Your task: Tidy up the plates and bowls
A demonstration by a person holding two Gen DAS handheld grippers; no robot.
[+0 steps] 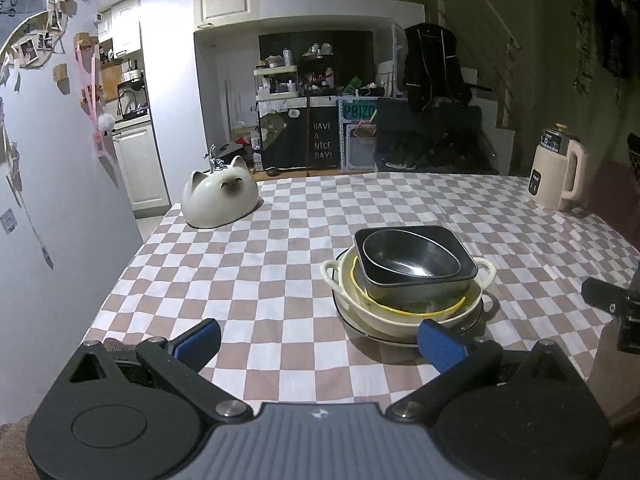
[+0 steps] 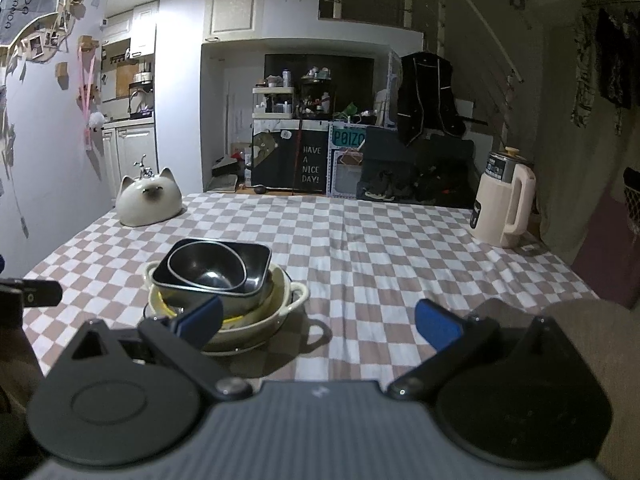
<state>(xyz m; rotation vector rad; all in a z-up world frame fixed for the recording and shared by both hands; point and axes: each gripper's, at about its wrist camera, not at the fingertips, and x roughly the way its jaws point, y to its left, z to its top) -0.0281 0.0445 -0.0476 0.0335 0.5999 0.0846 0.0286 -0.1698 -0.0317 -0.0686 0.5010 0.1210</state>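
One stack of dishes stands on the checked tablecloth [image 1: 280,248]. A dark round bowl [image 1: 412,256] nests in a dark square bowl [image 1: 464,248], which sits in a cream two-handled bowl [image 1: 404,322] with a yellow rim, on a dark-rimmed plate [image 1: 472,320]. My left gripper [image 1: 320,340] is open, near the table's front edge, left of the stack; its right finger overlaps the stack's front. In the right wrist view the same stack shows the round bowl [image 2: 206,266] and cream bowl [image 2: 256,324]. My right gripper [image 2: 318,322] is open, right of the stack, with nothing held.
A white cat-shaped ceramic piece [image 1: 218,196] lies at the far left of the table. A cream electric kettle [image 1: 558,172] stands at the far right. The other gripper's black body [image 1: 612,304] shows at the right edge. A wall with photos runs along the left.
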